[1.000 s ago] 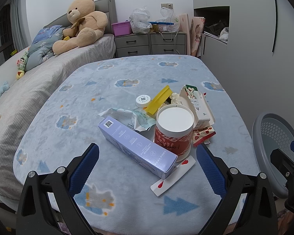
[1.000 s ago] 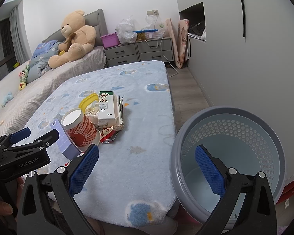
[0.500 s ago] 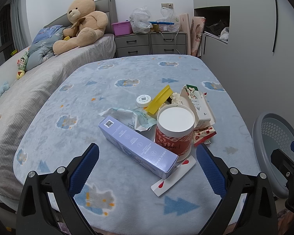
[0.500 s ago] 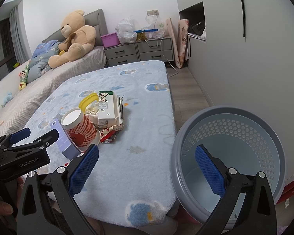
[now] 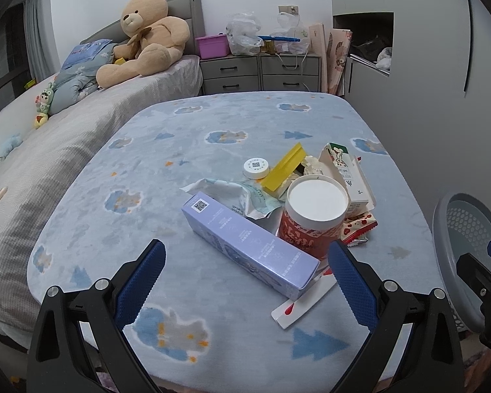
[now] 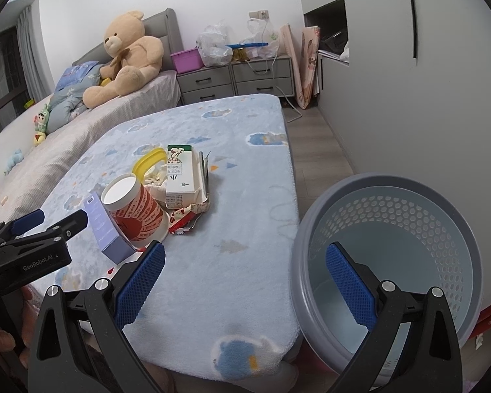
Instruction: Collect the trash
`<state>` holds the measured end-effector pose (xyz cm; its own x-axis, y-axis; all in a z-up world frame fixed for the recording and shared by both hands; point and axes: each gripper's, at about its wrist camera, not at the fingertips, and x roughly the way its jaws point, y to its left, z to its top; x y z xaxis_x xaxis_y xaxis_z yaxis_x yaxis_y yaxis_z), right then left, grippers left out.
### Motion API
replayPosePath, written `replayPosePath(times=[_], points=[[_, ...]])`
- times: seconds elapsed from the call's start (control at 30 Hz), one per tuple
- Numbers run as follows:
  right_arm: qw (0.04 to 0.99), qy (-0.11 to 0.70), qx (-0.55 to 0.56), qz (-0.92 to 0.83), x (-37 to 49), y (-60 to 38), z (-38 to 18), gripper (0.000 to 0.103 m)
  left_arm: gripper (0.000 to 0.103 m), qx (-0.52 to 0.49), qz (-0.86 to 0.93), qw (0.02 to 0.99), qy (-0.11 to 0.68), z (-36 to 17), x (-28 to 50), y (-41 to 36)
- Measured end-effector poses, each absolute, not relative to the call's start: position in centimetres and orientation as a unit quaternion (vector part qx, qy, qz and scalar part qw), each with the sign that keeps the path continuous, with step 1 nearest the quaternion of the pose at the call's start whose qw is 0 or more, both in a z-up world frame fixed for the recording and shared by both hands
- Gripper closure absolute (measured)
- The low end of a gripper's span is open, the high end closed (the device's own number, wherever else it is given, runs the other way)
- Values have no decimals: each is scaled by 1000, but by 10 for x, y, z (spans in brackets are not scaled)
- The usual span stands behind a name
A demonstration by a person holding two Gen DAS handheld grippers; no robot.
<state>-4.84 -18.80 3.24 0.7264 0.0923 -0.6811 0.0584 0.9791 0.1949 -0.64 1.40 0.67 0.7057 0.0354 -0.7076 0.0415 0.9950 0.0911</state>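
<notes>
On the blue blanket [image 5: 212,124] all the trash lies in one heap: purple box [image 5: 248,245], red cup [image 5: 314,219], carton [image 6: 180,177], wrappers. The basket [image 6: 392,262] beside the bed edge seems empty, so collecting has not begun. Left gripper [image 5: 245,281] and right gripper [image 6: 245,278] are both spread wide and hold nothing. Free blanket lies between heap and edge.

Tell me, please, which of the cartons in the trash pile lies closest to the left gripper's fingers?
The long lavender carton with the QR code on its end; its near end lies between the open fingers, while the rabbit-printed white carton sits behind the red paper cup.
</notes>
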Motion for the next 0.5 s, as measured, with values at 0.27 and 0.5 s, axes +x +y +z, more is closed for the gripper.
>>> replayPosePath(times=[0.27,0.5], points=[[921,376,92,50,-29,-172,33,6,8,30,10,922,386,5,0,39],[915,389,101,43,-25,-173,28,6,8,41,-12,918,394,-6,2,35]])
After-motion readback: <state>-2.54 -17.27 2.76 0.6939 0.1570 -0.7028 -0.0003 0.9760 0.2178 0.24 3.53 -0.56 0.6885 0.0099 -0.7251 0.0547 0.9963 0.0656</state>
